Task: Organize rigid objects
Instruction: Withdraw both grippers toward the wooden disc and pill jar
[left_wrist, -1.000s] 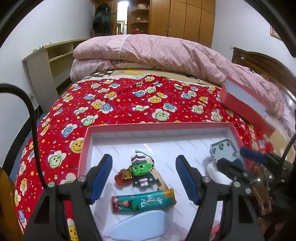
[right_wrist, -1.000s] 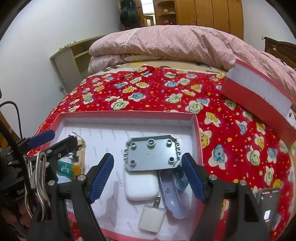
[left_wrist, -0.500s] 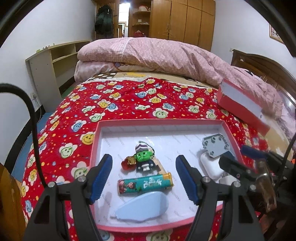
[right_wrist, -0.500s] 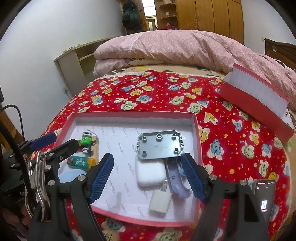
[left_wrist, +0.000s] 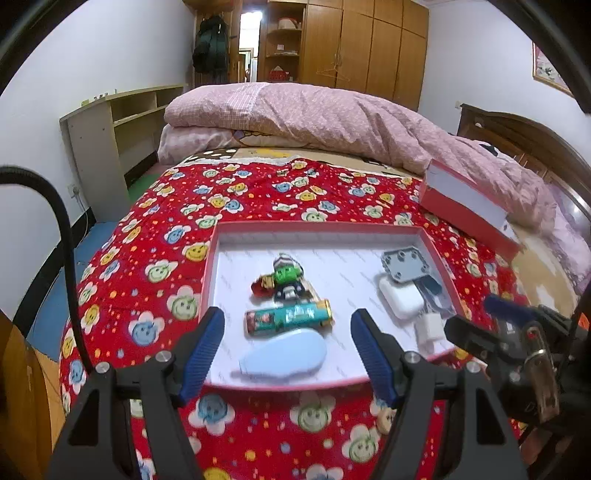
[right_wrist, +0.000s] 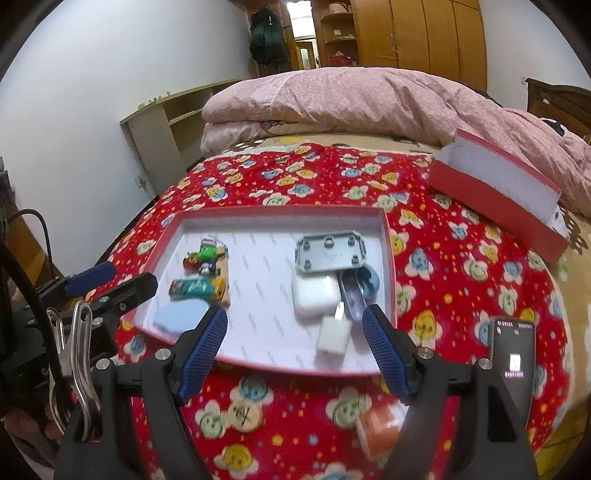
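Note:
A shallow pink box (left_wrist: 317, 229) (right_wrist: 280, 212) lies on the red flowered bedspread. Inside it on the left are a green figure keychain (left_wrist: 284, 275) (right_wrist: 207, 253), a teal lighter (left_wrist: 288, 317) (right_wrist: 197, 287) and a pale blue oval case (left_wrist: 284, 356) (right_wrist: 179, 317). On the right lie a grey plate with holes (left_wrist: 404, 264) (right_wrist: 330, 251), a white earbud case (left_wrist: 400, 301) (right_wrist: 316, 293), a white plug (left_wrist: 428, 326) (right_wrist: 334, 334) and a blue-grey piece (right_wrist: 356, 291). My left gripper (left_wrist: 286, 349) and right gripper (right_wrist: 293, 345) hang open above the box's near edge, nothing between their fingers.
The box's pink lid (left_wrist: 469, 199) (right_wrist: 502, 195) leans at the right by a heaped pink quilt (left_wrist: 314, 114). A black phone (right_wrist: 511, 365) lies on the spread at the near right, an orange thing (right_wrist: 376, 428) beside it. A shelf unit (left_wrist: 114, 129) stands against the left wall.
Both grippers have drawn back and up from the box, so the whole box and its near edge now show. Their jaws stay equally wide. The things in the box have not moved.

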